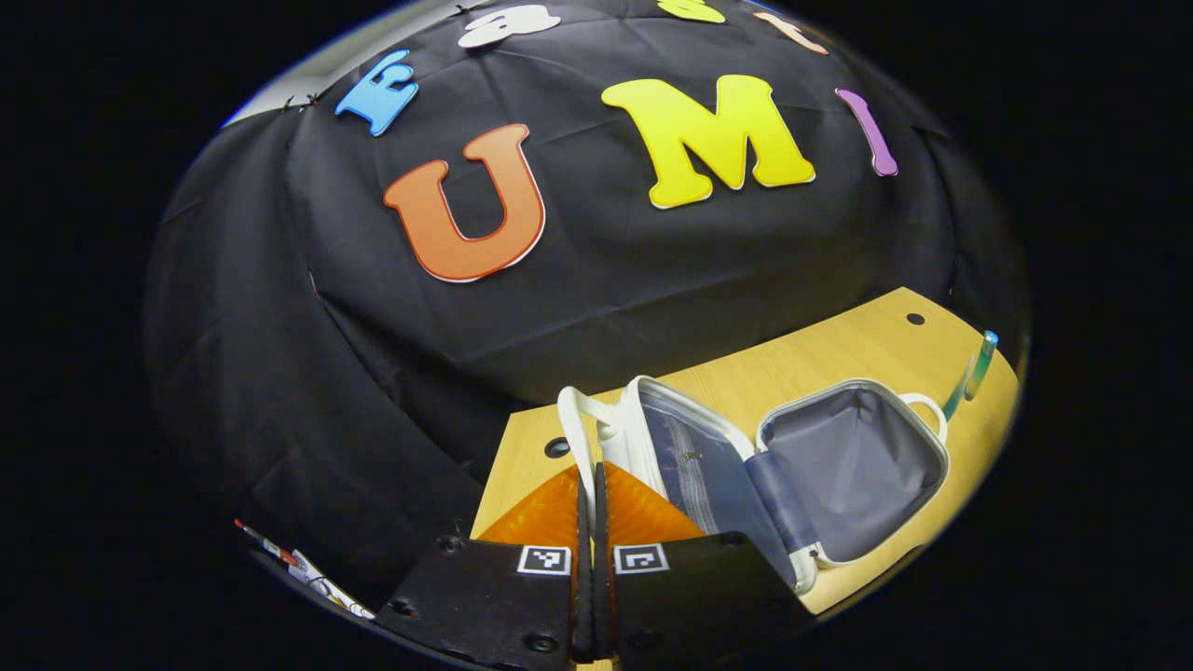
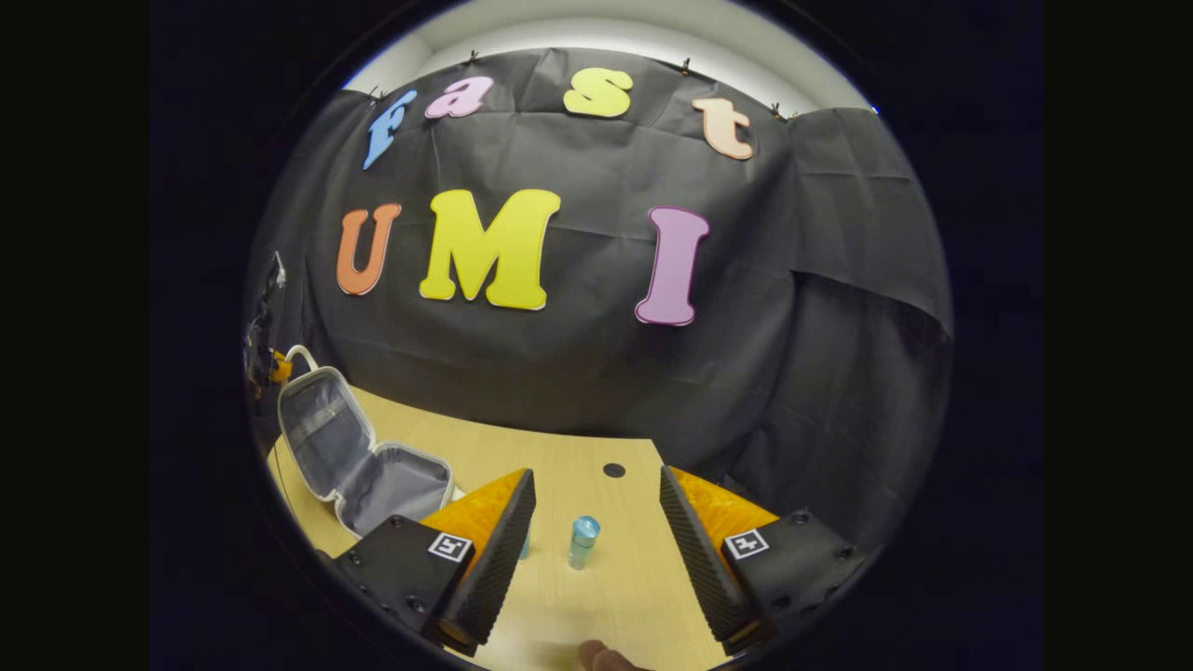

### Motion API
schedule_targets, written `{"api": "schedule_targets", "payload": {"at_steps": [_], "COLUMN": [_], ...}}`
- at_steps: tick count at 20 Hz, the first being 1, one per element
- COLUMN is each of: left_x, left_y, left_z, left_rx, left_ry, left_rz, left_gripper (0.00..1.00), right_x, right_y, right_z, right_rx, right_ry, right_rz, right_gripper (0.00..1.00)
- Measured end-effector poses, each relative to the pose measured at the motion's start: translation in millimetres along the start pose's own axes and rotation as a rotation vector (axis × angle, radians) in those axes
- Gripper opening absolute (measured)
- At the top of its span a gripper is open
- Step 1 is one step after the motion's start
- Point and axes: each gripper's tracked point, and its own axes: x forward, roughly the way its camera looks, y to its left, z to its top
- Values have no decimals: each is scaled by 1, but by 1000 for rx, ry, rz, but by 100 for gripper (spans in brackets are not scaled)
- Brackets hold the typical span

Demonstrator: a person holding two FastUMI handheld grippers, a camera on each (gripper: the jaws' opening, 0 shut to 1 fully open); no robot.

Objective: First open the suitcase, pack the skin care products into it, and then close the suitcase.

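The white suitcase (image 1: pixel 820 559) lies open on the wooden table (image 1: pixel 839 345), with grey lining showing in both halves. My left gripper (image 1: pixel 592 471) is shut on the white handle (image 1: pixel 573 419) of the nearer half, holding that half up. In the right gripper view the raised half (image 2: pixel 317 419) stands at the far left over the flat half (image 2: pixel 401 489). My right gripper (image 2: pixel 596 480) is open, just above the table. A small blue bottle (image 2: pixel 583 540) stands upright between its fingers, touching neither. A second bottle (image 2: pixel 525 548) is partly hidden behind the left finger. Green-blue tubes (image 1: pixel 979 359) stand beyond the suitcase.
The table (image 2: pixel 559 447) has a round cable hole (image 2: pixel 613 470) just past the right gripper and another hole (image 1: pixel 556 447) near the left gripper. Black cloth walls close in the back and sides. A person's fingertip (image 2: pixel 596 658) shows at the bottom edge.
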Motion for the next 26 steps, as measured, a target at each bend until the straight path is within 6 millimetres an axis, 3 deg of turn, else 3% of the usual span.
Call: {"api": "schedule_targets", "payload": {"at_steps": [5, 9, 16, 20, 22, 23, 24, 25, 26], "left_x": [21, 45, 71, 80, 80, 79, 74, 70, 64], "left_y": [16, 26, 21, 16, 21, 24, 26, 27, 29], "left_z": [-44, -90, -162, -182, -190, -192, -191, -188, -183], "left_rx": [-48, -17, -183, -238, -257, -273, -286, -297, -301], "left_ry": [71, 132, 270, 268, 272, 272, 269, 257, 250], "left_rz": [-3, 2, -48, -92, -76, -70, -66, -60, -56], "left_gripper": [3, 3, 3, 6, 13, 33, 40, 62, 57], "right_x": [2, 3, 7, 1, -1, -3, -3, -2, 0], "right_y": [-7, -17, -37, -54, -56, -57, -57, -57, -58], "right_z": [-11, -24, -48, -61, -64, -65, -68, -70, -72], "right_rx": [8, 14, -26, -46, -46, -50, -54, -60, -65], "right_ry": [43, 83, 150, 177, 187, 190, 191, 194, 196], "right_rz": [-30, -50, -85, -118, -123, -122, -117, -112, -107], "right_gripper": [80, 78, 80, 78, 80, 80, 79, 80, 80]}}
